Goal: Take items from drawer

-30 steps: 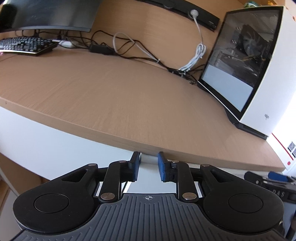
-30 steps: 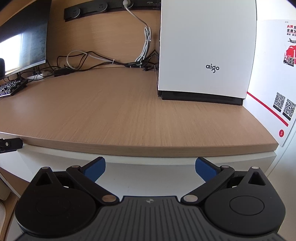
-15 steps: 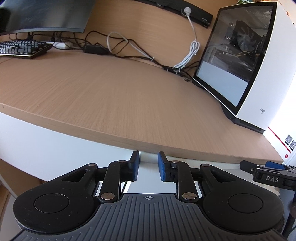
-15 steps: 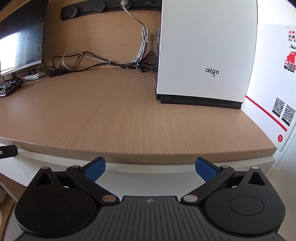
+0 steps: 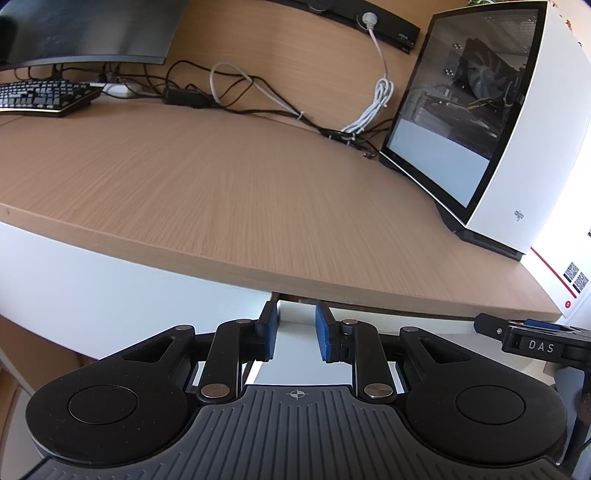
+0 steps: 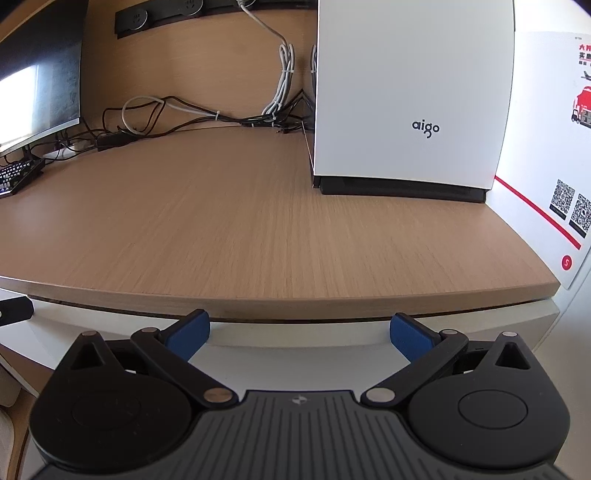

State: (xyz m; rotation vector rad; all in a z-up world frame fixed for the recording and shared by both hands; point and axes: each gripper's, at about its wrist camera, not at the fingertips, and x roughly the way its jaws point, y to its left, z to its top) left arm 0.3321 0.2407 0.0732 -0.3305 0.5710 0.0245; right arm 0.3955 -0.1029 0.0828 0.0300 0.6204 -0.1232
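Observation:
The white drawer front (image 5: pixel 369 317) runs just under the wooden desk's (image 5: pixel 221 192) front edge, with a seam at its left end. My left gripper (image 5: pixel 295 332) is narrowed to a small gap, and a piece of the drawer front's top left part sits between its blue pads (image 5: pixel 267 334). In the right wrist view the same white drawer front (image 6: pixel 295 332) lies under the desk edge. My right gripper (image 6: pixel 299 334) is wide open in front of it, with nothing between its fingers. The drawer's inside and contents are hidden.
A white computer case (image 6: pixel 410 96) stands at the desk's back right, beside a white poster (image 6: pixel 546 147) with QR codes. Cables (image 5: pixel 258 96), a keyboard (image 5: pixel 44 98) and a monitor (image 5: pixel 85 29) sit at the back left. The right gripper's tip (image 5: pixel 517 334) shows at the left view's right edge.
The left wrist view has drawn back and swung right, with the drawer front still between the pads. The right gripper's tip has come into that view. The right gripper stays wide open.

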